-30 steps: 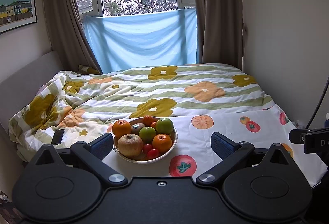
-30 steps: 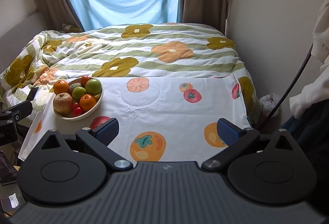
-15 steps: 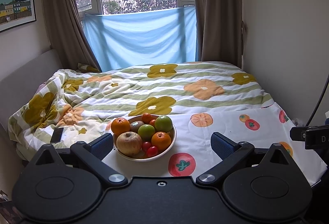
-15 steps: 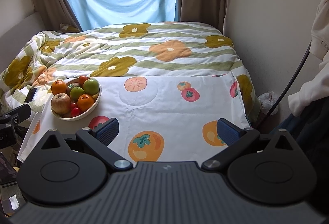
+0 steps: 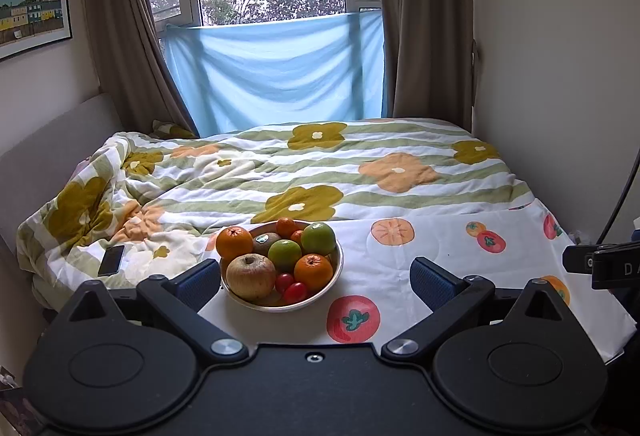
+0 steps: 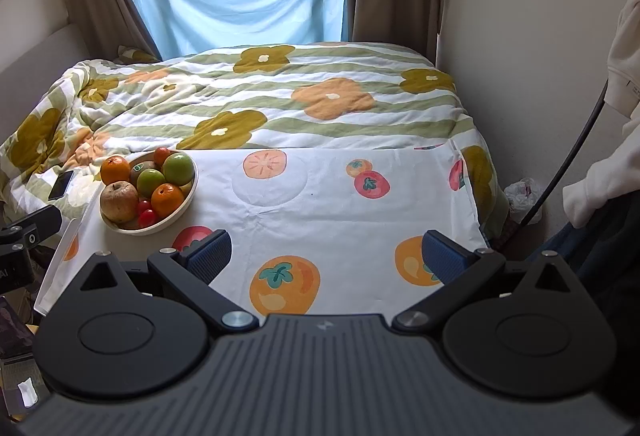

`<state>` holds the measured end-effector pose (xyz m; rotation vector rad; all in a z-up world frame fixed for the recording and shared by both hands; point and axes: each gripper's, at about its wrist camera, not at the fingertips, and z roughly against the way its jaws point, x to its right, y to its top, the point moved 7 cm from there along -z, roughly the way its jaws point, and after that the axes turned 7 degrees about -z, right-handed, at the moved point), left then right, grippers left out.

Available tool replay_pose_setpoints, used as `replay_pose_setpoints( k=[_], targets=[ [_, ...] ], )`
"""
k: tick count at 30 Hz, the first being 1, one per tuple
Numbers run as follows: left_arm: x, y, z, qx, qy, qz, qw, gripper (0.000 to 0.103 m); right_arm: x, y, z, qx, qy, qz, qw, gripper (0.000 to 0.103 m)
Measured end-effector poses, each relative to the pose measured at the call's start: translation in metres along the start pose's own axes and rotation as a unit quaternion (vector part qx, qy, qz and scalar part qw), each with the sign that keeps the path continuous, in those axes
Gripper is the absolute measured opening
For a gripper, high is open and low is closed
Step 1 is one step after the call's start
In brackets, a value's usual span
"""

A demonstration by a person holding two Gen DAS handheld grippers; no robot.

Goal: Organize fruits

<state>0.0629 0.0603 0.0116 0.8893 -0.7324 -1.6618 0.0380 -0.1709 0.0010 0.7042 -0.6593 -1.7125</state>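
A white bowl (image 5: 335,278) of fruit sits on a table covered with a fruit-print cloth (image 5: 440,248). It holds oranges (image 5: 234,242), green apples (image 5: 318,238), a brownish apple (image 5: 250,276), a kiwi and small red tomatoes (image 5: 295,291). My left gripper (image 5: 315,282) is open and empty, with the bowl just ahead between its fingers. In the right wrist view the bowl (image 6: 191,192) sits at the left. My right gripper (image 6: 326,256) is open and empty over the cloth (image 6: 340,204), to the right of the bowl.
A bed with a flowered quilt (image 5: 320,164) lies behind the table. A phone (image 5: 111,260) rests on the quilt left of the bowl. A wall stands at the right. The person's white sleeve (image 6: 600,180) and a black cable (image 6: 568,164) are at the far right.
Both grippers have tilted up and shifted slightly, so the bowl sits a little lower and further left in the left view. The fruit has not moved.
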Motion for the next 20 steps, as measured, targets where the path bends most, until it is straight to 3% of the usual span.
replay_pose_setpoints(
  k=[20],
  targets=[
    [-0.0011,0.0055,0.0035,0.018,-0.001,0.009,0.9998,0.103,0.0004,0.0004,-0.0013,-0.001,0.001,-0.001,1.0,0.103]
  ],
)
